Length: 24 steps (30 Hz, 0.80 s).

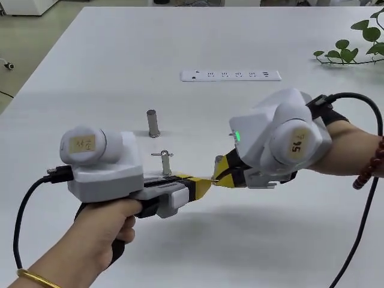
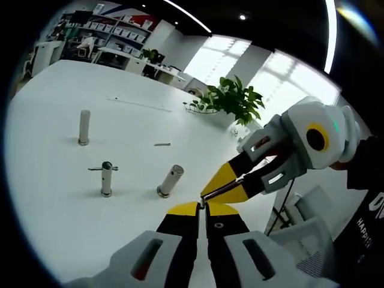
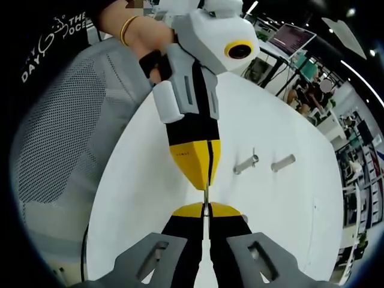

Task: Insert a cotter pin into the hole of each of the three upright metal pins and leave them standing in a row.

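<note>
Your left gripper (image 2: 202, 207) and right gripper (image 3: 206, 207) both pinch the cotter pin (image 3: 206, 193) lengthwise; bare metal pin (image 2: 171, 180) stands just ahead-left of the left tips

Place: open-plan office, part workroom.
Furniture: long white table (image 1: 120, 48), mesh chair (image 3: 66, 120), desks (image 2: 120, 57) beyond.
Fittings: power strip (image 1: 231, 75), monitor (image 3: 292, 37), ceiling light strips (image 2: 186, 15).
Extras: leafy plant (image 2: 234, 99) beside bright windows (image 2: 216, 60).

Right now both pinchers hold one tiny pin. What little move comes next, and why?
Probably the left gripper should let go, so the right gripper alone carries the cotter pin to the nearest metal pin, which has none through it yet. Both grippers pinch it tip to tip.
</note>
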Motion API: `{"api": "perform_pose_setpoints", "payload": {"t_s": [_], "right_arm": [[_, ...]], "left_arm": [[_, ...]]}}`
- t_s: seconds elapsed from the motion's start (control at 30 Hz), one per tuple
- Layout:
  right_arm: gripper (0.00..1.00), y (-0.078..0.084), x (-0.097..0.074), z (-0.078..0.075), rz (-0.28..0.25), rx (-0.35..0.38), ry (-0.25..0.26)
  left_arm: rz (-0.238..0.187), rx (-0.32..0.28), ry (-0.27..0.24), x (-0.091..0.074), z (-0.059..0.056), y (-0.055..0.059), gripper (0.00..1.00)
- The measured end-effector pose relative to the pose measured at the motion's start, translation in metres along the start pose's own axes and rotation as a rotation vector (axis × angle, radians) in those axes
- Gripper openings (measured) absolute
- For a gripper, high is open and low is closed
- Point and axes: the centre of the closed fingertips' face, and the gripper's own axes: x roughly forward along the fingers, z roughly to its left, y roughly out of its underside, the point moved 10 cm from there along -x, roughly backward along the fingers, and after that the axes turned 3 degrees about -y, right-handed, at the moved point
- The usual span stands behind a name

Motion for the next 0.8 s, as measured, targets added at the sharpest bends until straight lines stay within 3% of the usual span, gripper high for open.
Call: {"api": "perform_pose_setpoints", "payload": {"t_s": [0.07, 0.2, 0.4, 0.8], "right_arm": [[0.00, 0.000, 0.000, 0.000, 0.000, 0.000, -0.002], [0.00, 0.001, 0.001, 0.002, 0.001, 0.011, -0.028], [0.00, 0.003, 0.002, 0.003, -0.008, 0.029, -0.027], [0.00, 0.012, 0.000, 0.002, -0.077, 0.193, -0.057]], "left_arm": [[0.001, -0.011, 0.001, 0.000, 0.000, 0.000, 0.00], [0.024, 0.032, 0.015, 0.001, 0.000, 0.002, 0.00], [0.018, 0.104, 0.017, 0.001, -0.003, 0.003, 0.00], [0.039, 0.149, 0.031, 0.000, 0.001, 0.005, 0.00]]}}
